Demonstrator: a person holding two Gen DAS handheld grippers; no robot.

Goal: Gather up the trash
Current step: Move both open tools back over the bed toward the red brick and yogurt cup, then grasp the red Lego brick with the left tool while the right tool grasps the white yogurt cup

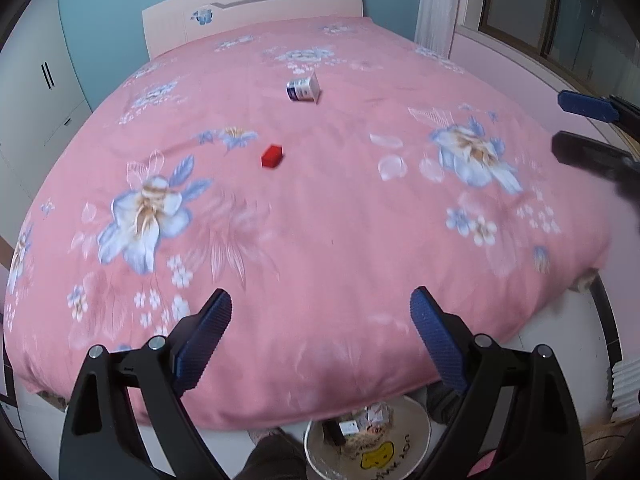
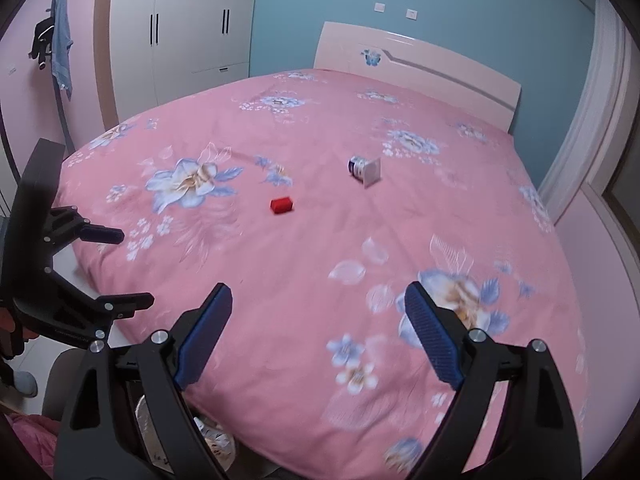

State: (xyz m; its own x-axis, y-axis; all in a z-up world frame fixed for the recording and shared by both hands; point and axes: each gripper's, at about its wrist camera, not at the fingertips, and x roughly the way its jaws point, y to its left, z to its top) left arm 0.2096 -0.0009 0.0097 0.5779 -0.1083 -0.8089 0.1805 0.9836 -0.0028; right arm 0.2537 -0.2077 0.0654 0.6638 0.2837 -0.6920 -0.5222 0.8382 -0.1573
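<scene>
Cloth, plastic and gloss

A soft, matt floral bedspread [image 1: 320, 220] is seen; the headboard [image 1: 256, 8] looks glossy, the red box [image 1: 272, 156] smooth, and ribbed blue pads [image 2: 208, 332] are set on matt black plastic.

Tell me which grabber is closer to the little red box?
Left, probably, slightly. The left gripper hovers at the foot of the bed, the red box ahead; the right gripper hovers farther right, the box ahead to its left.

Both tongs, left [image 1: 321, 300] and right [image 2: 319, 297], gape wide, empty.
</scene>
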